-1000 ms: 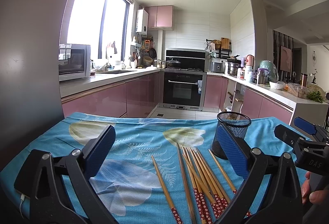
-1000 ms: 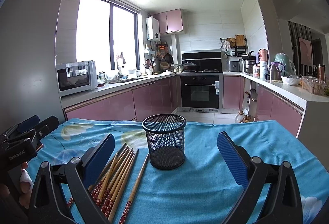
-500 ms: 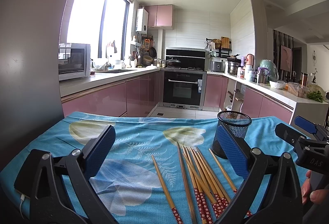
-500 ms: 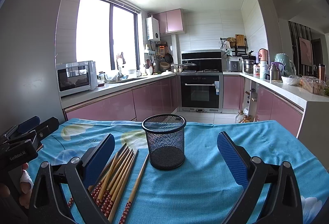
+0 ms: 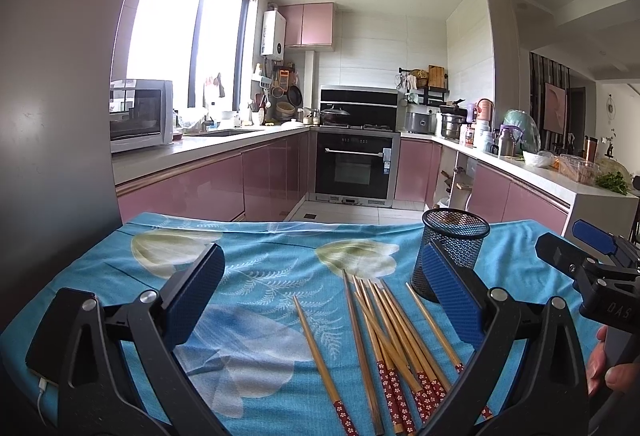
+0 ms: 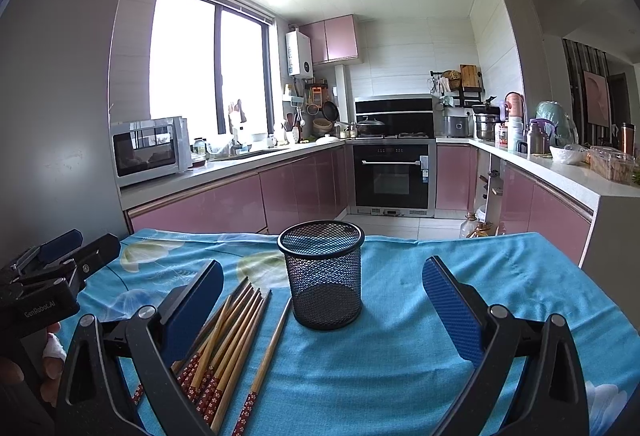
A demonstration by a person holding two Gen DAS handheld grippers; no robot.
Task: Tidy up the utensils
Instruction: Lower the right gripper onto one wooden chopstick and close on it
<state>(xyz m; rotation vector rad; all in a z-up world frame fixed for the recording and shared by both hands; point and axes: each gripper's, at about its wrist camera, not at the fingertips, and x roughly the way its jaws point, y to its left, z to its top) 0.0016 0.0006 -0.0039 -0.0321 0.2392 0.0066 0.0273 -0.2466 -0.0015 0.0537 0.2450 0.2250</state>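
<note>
While both grippers hover low over the surface (image 6: pixel 400 356), each has its blue-padded fingers spread wide apart with nothing between them. The left gripper (image 5: pixel 320 300) looks across a blue cloth with pale flower prints (image 5: pixel 256 268), and the right gripper (image 6: pixel 322 300) faces the same cloth from the other side.

A black wire-mesh cup (image 6: pixel 322 276) stands upright on the cloth, empty as far as the right wrist view shows. In the left wrist view the cup (image 5: pixel 454 248) sits partly behind that gripper's right finger.

A bundle of wooden chopsticks with red patterned ends (image 5: pixel 394 332) lies flat on the cloth just beside the cup, fanned and partly overlapping. One chopstick (image 5: pixel 320 348) lies a little apart on the far side of the bundle from the cup. In the right wrist view the chopsticks (image 6: pixel 232 332) lie left of the cup, some hidden behind the left finger, and one stick (image 6: pixel 268 348) lies nearest the cup, its tip close to the base.

A hand (image 5: pixel 608 364) holding the right gripper shows at the edge of the left wrist view.
</note>
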